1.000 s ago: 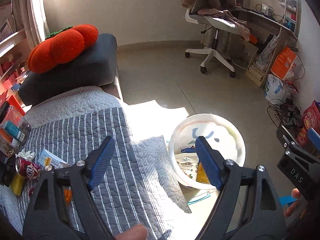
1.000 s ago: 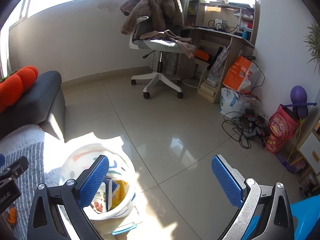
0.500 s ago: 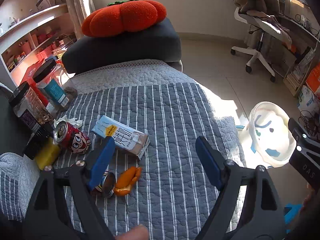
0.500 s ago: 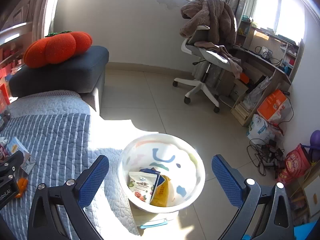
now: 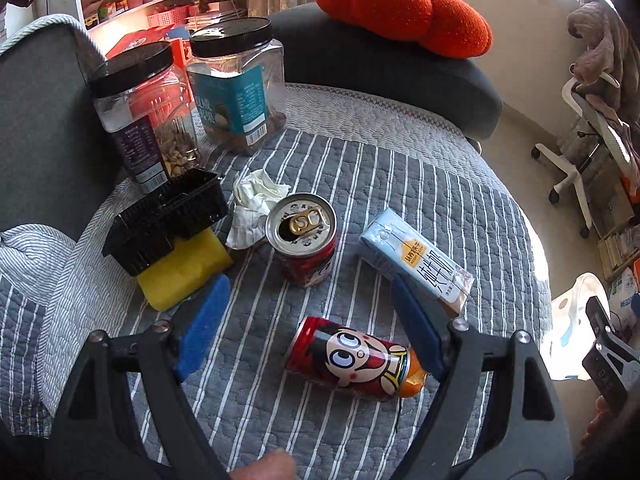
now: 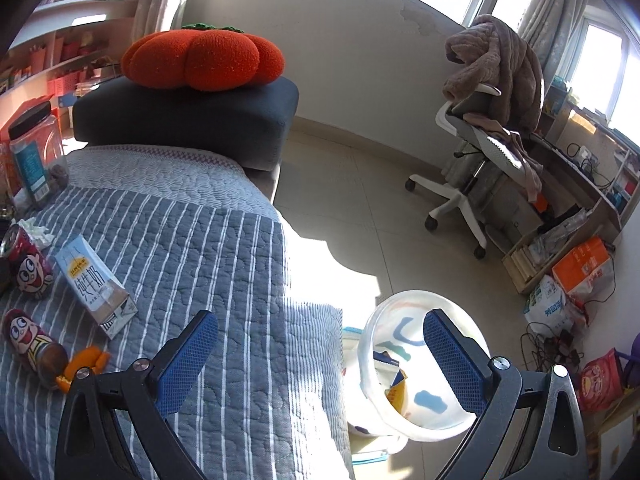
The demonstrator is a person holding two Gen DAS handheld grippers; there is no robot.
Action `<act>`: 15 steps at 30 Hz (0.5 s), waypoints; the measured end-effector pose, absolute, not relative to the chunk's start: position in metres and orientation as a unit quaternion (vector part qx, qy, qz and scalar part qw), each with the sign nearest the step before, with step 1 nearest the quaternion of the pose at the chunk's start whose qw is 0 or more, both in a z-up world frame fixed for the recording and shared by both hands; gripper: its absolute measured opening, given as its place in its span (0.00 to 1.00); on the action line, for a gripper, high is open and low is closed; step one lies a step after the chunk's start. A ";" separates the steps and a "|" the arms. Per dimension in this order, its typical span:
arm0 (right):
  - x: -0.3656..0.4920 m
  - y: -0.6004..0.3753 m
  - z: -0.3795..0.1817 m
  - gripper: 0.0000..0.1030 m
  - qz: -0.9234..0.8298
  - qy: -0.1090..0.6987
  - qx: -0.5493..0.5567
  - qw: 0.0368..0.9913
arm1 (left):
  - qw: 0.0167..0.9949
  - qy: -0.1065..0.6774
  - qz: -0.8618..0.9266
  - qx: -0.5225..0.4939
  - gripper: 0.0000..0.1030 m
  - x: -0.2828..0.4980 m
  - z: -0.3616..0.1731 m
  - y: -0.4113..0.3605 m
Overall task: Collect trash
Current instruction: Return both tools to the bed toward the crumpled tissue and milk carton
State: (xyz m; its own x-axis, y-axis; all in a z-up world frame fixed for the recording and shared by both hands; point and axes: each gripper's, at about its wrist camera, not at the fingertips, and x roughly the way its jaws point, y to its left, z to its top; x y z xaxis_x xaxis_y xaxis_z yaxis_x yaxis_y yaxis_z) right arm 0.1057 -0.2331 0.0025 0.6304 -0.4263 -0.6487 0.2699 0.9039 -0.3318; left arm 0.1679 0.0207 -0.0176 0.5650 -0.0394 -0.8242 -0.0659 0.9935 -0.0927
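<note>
On the striped grey quilt (image 5: 400, 184) lies trash. A red cartoon can (image 5: 352, 360) lies on its side with orange peel (image 5: 414, 380) at its end. A second red can (image 5: 304, 238) stands upright, opened. Beside it are a crumpled tissue (image 5: 252, 204), a pale blue milk carton (image 5: 416, 260), a black plastic tray (image 5: 168, 220) and a yellow sponge (image 5: 184, 272). My left gripper (image 5: 308, 324) is open just above the lying can, touching nothing. My right gripper (image 6: 320, 356) is open over the quilt's edge, beside the white bucket (image 6: 416, 364) on the floor, which holds wrappers.
Two black-lidded clear jars (image 5: 144, 120) (image 5: 236, 84) stand at the quilt's back. An orange pumpkin cushion (image 6: 202, 58) rests on the dark sofa arm (image 6: 188, 120). An office chair (image 6: 484, 140) draped with a brown blanket, a desk, bags and cables fill the room's right side.
Both grippers swung left from the bucket and floor toward the quilt. The left view now looks down on the cans, carton and jars; the bucket has slid to the right view's lower right.
</note>
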 end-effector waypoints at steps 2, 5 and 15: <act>0.111 -0.226 -0.001 1.00 -0.186 0.389 -0.101 0.896 | 0.882 0.467 0.006 -0.064 0.80 0.180 -0.012 0.034; 0.119 -0.215 -0.007 1.00 -0.177 0.396 -0.106 0.895 | 0.873 0.481 -0.008 -0.075 0.80 0.209 -0.001 0.047; 0.138 -0.200 -0.016 1.00 -0.113 0.414 -0.086 0.899 | 0.762 0.647 0.007 -0.023 0.80 0.330 -0.043 0.056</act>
